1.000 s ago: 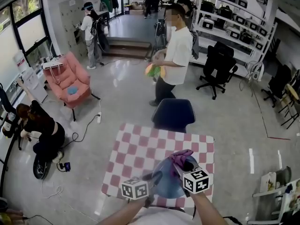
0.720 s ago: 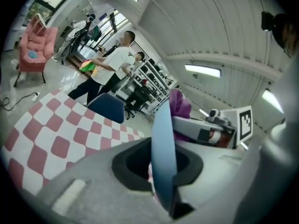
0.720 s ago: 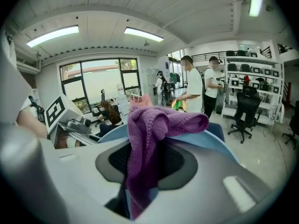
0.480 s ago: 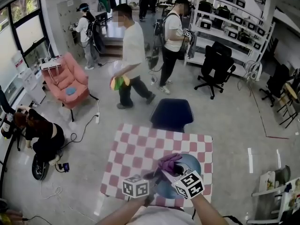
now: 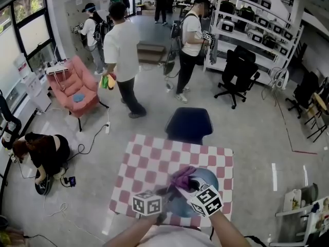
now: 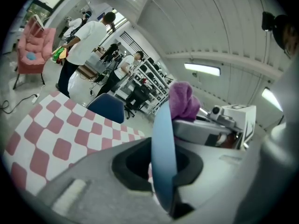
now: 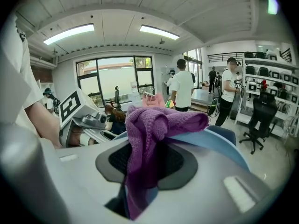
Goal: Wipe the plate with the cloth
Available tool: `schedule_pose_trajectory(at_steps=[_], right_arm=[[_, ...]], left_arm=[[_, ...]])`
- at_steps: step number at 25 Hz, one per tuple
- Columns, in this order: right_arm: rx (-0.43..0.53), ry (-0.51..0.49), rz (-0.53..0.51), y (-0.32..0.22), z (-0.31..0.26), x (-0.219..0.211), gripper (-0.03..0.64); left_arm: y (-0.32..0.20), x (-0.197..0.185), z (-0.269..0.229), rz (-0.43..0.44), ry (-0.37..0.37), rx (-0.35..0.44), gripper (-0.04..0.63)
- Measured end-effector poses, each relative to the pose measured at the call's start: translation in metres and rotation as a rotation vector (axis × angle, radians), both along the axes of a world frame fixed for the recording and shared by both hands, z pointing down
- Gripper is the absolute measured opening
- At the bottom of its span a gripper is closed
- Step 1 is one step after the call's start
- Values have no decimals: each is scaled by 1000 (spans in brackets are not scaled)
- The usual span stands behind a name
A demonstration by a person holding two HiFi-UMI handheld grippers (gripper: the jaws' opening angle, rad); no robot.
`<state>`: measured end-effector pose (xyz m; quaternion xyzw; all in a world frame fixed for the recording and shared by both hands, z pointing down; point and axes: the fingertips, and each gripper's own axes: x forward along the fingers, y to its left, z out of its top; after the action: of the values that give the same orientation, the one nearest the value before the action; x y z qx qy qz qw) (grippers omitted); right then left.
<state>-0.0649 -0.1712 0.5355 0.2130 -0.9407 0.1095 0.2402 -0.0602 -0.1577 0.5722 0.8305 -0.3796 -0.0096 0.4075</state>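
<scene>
Plate [image 5: 206, 180] in left hand-held gripper [image 5: 165, 193], cloth [image 5: 181, 178] in right hand-held gripper [image 5: 186, 188], touching.

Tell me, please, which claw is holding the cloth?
The right claw, shut on the purple cloth; the left claw instead grips the rim of the blue plate.

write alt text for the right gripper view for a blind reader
The right gripper is shut on a purple cloth, which drapes over the rim of a blue plate. Behind, people stand in a bright room with shelves and windows.
</scene>
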Motion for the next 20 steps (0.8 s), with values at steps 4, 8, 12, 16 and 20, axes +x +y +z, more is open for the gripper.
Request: schedule_pose_trajectory(at_steps=[4,8,12,16,20], right_arm=[[-4,-2,54,-12,1,10,126],[-11,-5,140,-29,2,31,126],[-22,3,240,-47,6,61,126],[-38,19,311,-58,11,87,124],[-52,48,359,-59,18,107,124]], left_arm=[[-1,-1,0,3,-9,10,37],[0,-2,2,4,-8,9,37],[-2,-1,1,-7,-4,17,37],[-6,-2,-2,-22,19,29,37],[-9,-8,-5,-40,21,42,37]])
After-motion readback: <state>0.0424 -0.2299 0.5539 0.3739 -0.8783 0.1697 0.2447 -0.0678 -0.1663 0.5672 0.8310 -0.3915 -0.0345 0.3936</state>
